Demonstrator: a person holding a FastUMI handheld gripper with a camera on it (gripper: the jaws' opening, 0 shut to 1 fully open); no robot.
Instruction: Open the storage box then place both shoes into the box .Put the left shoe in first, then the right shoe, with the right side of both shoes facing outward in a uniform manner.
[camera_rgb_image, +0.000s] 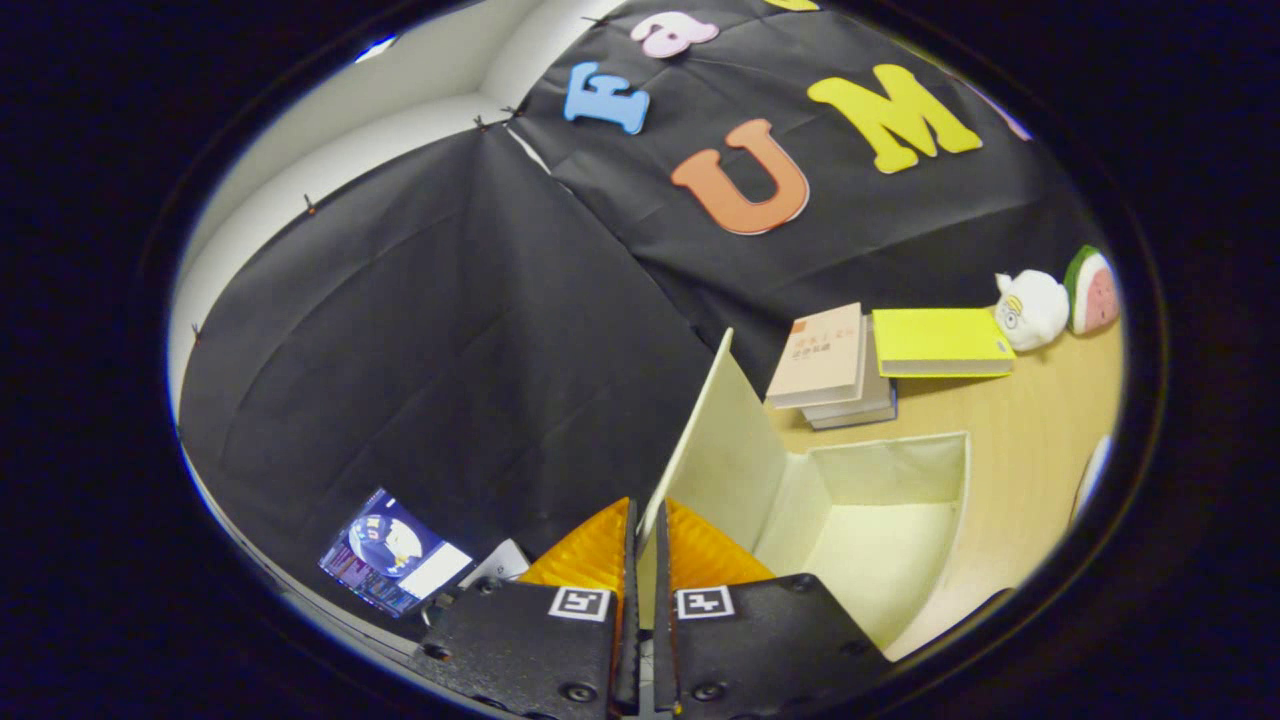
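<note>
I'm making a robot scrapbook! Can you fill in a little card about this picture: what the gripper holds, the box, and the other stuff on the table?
gripper: shut on the lid, one finger on each side of it
lid: lifted up, standing nearly upright
storage box: open, nothing seen inside
shoes: none in the box yet
books: stacked beyond the box, a yellow book beside them
toys: white plush and watermelon slice beside the yellow book
table: light wood

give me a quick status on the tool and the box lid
Tool shut on the lid, lid raised upright. Storage box open, inside bare, no shoes in yet. Books beyond the box, apart from it.
</note>
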